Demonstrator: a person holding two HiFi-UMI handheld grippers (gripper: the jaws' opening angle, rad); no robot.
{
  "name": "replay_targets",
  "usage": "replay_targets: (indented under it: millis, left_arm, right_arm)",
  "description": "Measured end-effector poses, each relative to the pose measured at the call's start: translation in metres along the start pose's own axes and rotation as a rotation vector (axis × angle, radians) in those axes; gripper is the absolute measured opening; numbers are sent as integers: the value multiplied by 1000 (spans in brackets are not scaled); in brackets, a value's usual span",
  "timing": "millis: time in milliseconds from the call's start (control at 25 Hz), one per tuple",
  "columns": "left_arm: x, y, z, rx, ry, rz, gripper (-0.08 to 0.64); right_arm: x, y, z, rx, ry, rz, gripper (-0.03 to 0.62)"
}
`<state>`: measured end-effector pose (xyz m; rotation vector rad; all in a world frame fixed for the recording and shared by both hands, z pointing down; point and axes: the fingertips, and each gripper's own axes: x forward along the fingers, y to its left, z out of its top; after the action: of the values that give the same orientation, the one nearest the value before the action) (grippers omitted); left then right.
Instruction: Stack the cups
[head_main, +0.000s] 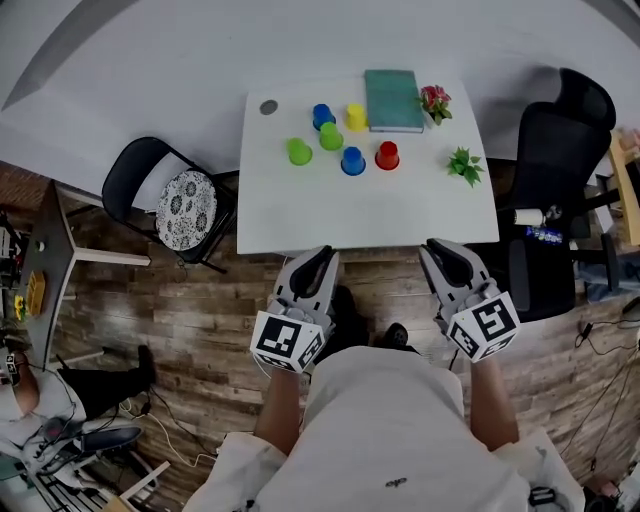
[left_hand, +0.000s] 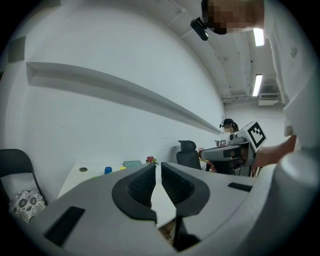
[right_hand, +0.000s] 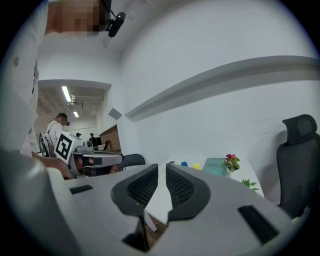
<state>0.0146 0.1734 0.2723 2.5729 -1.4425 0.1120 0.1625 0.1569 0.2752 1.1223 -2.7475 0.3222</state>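
Bare top is lying between the white table's (head_main: 300, 232) near edge and the six cups (head_main: 352, 160) farther back, while the left gripper (head_main: 318, 262) is hovering before that edge with jaws together and the right gripper (head_main: 441, 252) with jaws slightly parted, both empty.

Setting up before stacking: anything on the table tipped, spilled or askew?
Nothing stands out. The red cup, yellow cup, far blue cup, near blue cup, left green cup and right green cup stand unstacked on the table, none visibly tipped; the teal book lies flat.
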Motion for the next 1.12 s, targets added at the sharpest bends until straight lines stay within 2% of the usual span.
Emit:
replay_targets:
  millis: [360, 520, 840, 1120]
  left_arm:
    - [18, 57, 9, -47, -10, -77, 72]
    - [25, 76, 9, -31, -4, -108, 97]
    - [46, 93, -10, -29, 50, -175, 129]
    - [73, 97, -26, -39, 105, -180, 155]
  right_arm:
    - [51, 3, 17, -1, -2, -65, 95]
    - [72, 8, 17, -1, 4, -88, 117]
    - [96, 15, 10, 19, 34, -120, 126]
    - [100, -4, 1, 59, 66, -135, 126]
